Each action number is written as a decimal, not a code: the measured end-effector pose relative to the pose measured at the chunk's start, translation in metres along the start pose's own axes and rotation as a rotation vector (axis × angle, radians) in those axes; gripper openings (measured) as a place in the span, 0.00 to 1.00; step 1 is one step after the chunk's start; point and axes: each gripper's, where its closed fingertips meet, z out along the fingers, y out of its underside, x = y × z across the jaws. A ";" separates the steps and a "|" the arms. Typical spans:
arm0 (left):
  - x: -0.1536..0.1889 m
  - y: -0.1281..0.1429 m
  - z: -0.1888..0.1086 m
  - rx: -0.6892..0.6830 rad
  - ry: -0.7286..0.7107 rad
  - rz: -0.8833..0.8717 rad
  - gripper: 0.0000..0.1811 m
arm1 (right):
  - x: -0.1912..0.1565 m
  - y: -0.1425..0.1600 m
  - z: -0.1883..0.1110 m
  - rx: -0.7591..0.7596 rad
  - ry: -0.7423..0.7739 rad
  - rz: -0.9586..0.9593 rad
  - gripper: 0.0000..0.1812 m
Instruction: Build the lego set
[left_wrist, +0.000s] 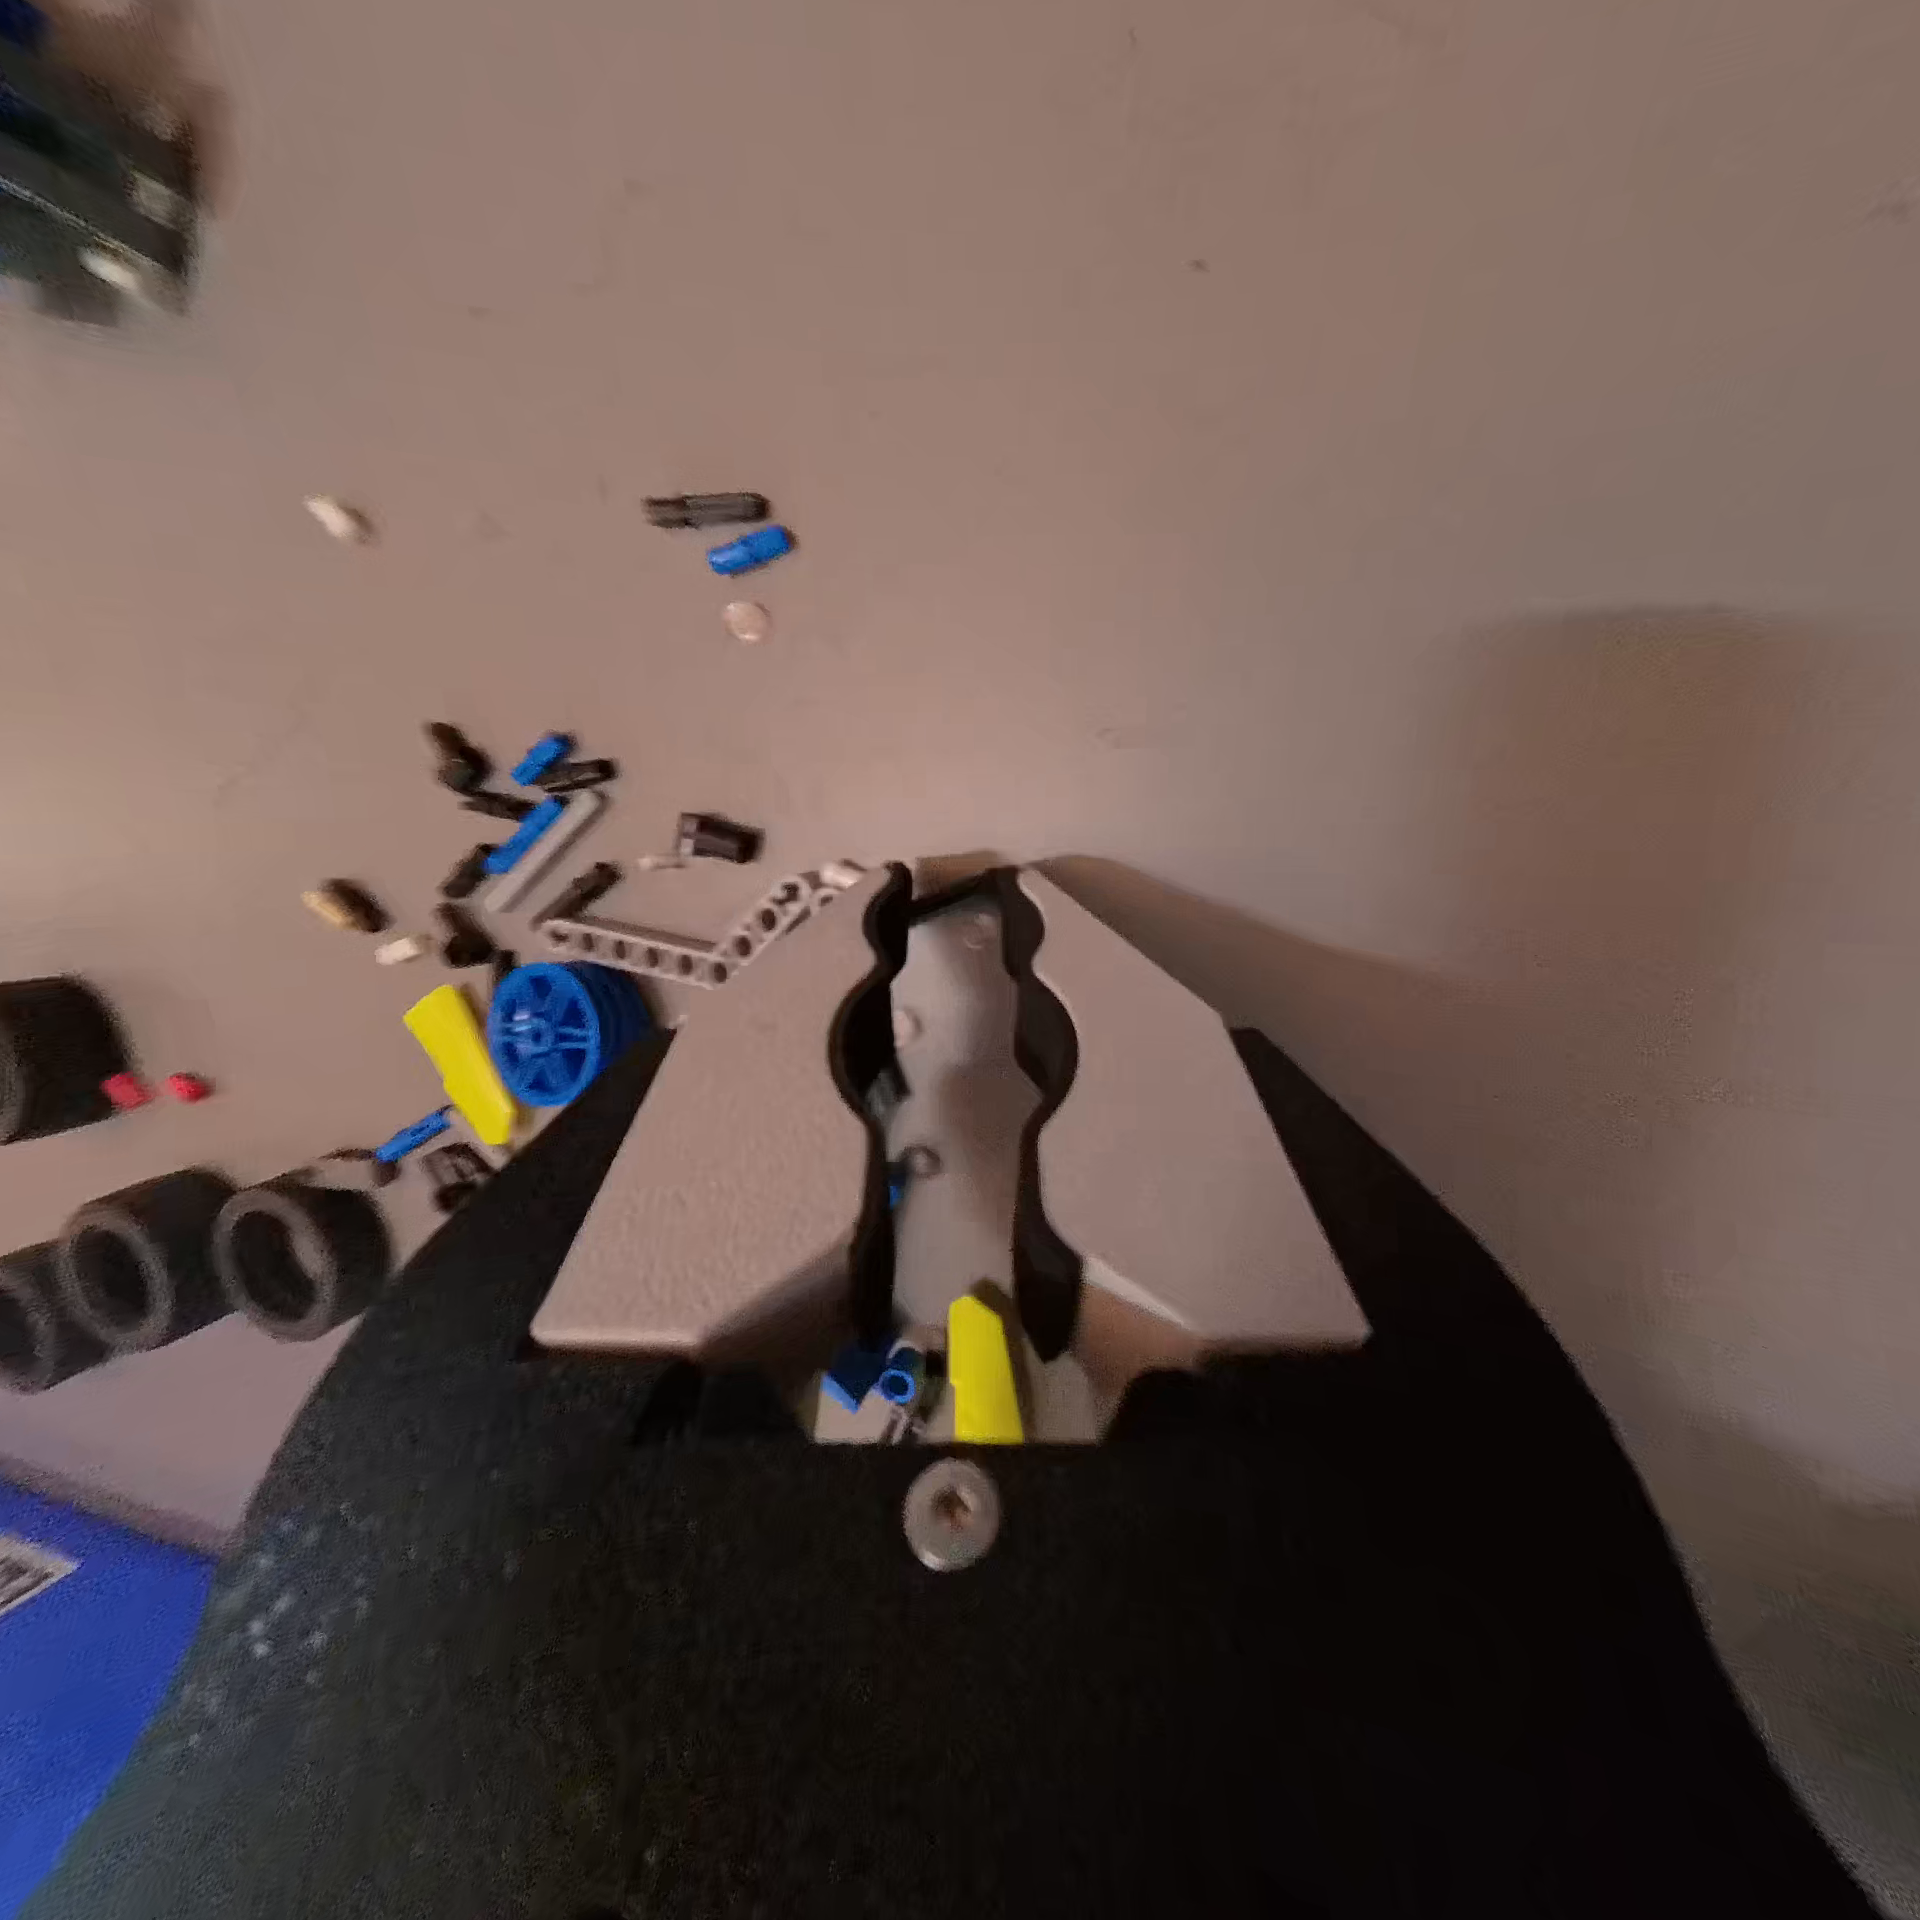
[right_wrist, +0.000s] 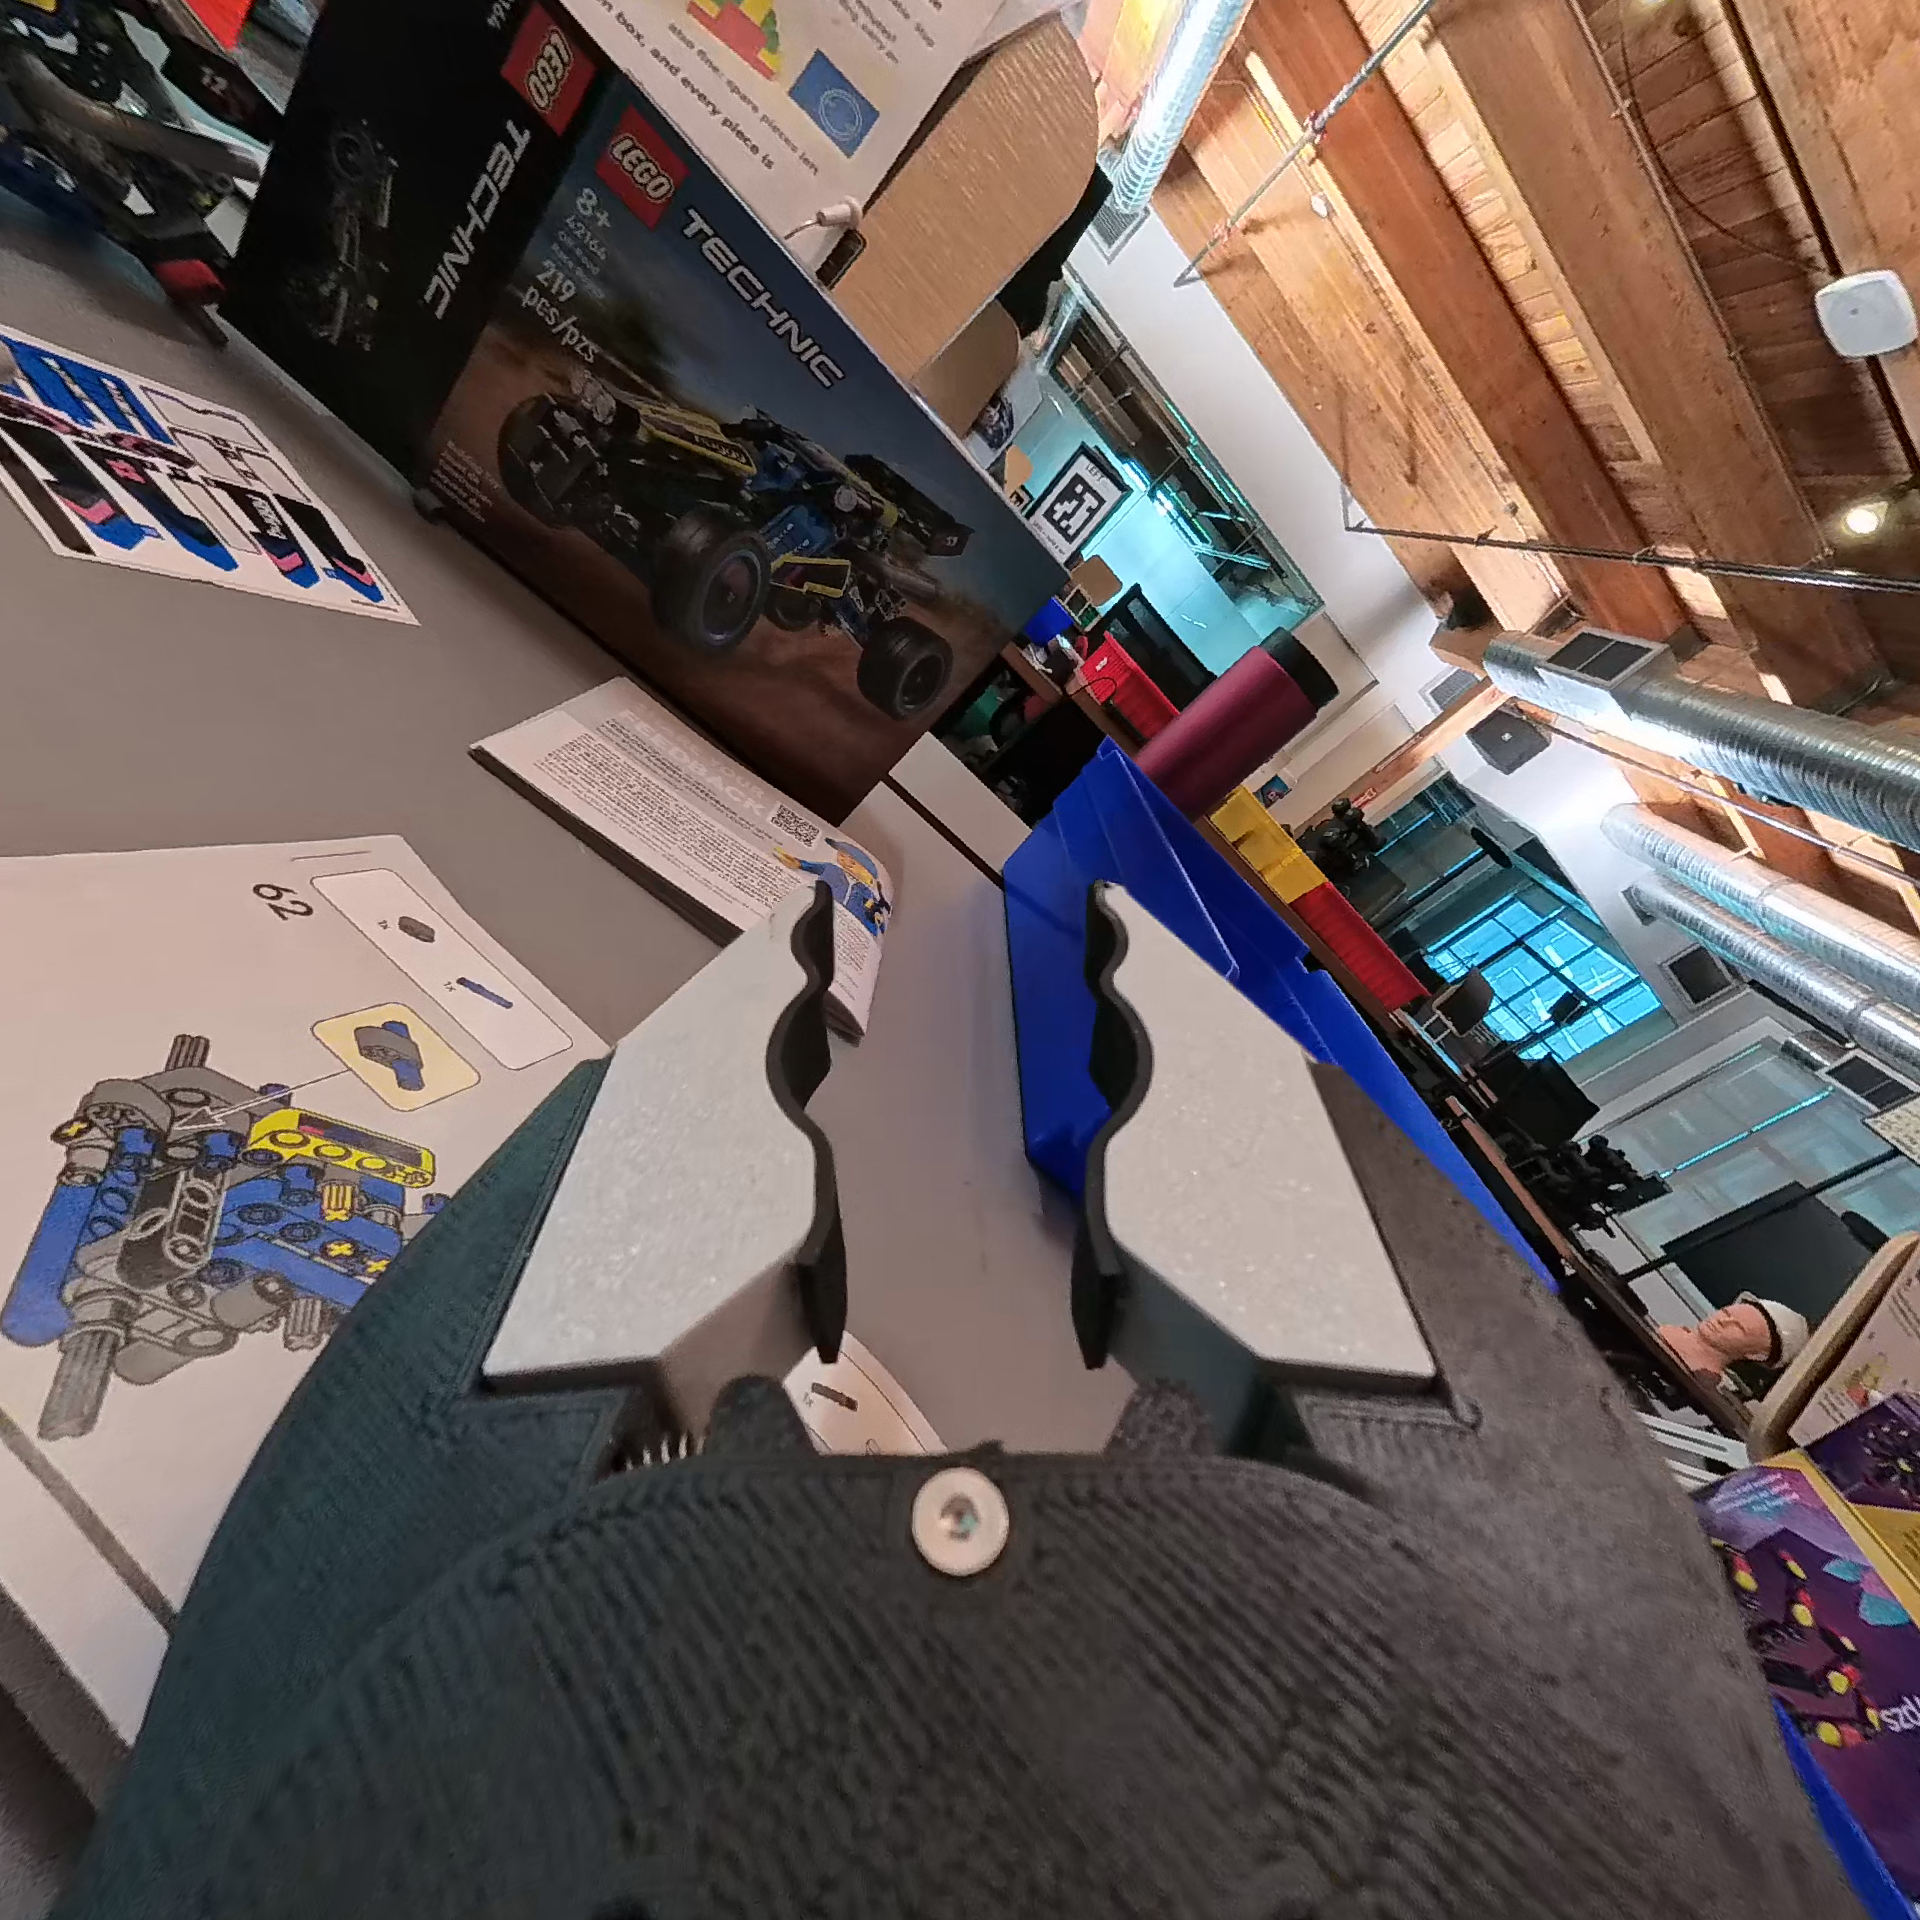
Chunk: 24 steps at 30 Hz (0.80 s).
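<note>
Left wrist view: left gripper (left_wrist: 954, 883) clamped narrow on a grey lego assembly (left_wrist: 951, 1049) with yellow and blue bits; left of it, blue wheel (left_wrist: 545, 1029), grey bent beam (left_wrist: 686, 940), black tyres (left_wrist: 296, 1257) loose on the table (left_wrist: 1247, 416). Right wrist view: right gripper (right_wrist: 961, 914) spread wide, holding nothing, above instruction booklet (right_wrist: 208, 1039); lego box (right_wrist: 665, 468) beyond it, blue bin (right_wrist: 1164, 935) to its right.

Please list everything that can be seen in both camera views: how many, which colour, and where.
Wheel hub: one, blue, left of the left gripper.
Tyres: at least three, black, left edge.
Angled beam: one, grey, by the fingertips.
Yellow panel: one, beside the hub.
Small pins: many, blue and black, scattered.
Set box: one, dark, standing on the table.
Instruction booklet: one, open.
Bin: one, blue.
Left gripper: shut on a partial assembly.
Right gripper: open, empty.
</note>
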 end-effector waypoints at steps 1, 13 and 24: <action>0.004 0.000 0.001 -0.005 0.045 -0.012 0.06 | 0.000 0.000 0.000 0.000 -0.004 0.006 0.26; 0.030 -0.002 -0.040 0.131 0.108 -0.307 0.10 | 0.004 0.001 -0.003 0.013 -0.020 0.054 0.26; 0.071 -0.007 -0.017 0.183 -0.042 -0.537 0.01 | 0.009 0.002 -0.005 0.016 -0.013 0.090 0.26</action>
